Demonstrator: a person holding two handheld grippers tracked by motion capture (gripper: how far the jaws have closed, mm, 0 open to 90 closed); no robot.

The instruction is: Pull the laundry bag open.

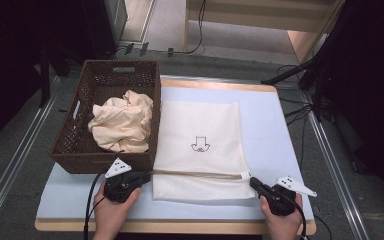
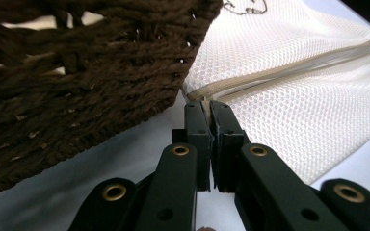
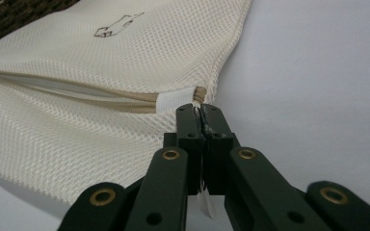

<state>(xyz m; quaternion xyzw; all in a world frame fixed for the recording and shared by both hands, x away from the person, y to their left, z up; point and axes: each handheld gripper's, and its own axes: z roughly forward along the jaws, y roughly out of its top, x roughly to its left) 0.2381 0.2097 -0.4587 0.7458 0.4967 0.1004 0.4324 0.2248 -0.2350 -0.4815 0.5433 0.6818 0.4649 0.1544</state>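
Observation:
A cream mesh laundry bag (image 1: pixel 200 140) with a small printed mark lies flat on the pale blue table pad (image 1: pixel 275 115). Its tan zipper (image 1: pixel 200 174) runs across near the front edge. My left gripper (image 1: pixel 147 175) is shut, and its tips (image 2: pixel 207 103) sit at the bag's (image 2: pixel 294 96) left edge, where the zipper (image 2: pixel 289 67) ends. I cannot tell whether they pinch the mesh. My right gripper (image 1: pixel 253 181) is shut at the zipper's right end, beside a white fabric tab (image 3: pixel 173 101). A dark zipper pull sits pinched between its tips (image 3: pixel 201 108).
A dark brown woven basket (image 1: pixel 80 110) stands at the left of the pad, touching the bag's left side, with a crumpled cream cloth (image 1: pixel 122 122) inside. Its wall (image 2: pixel 77 96) rises close by the left gripper. Dark stands and cables surround the table.

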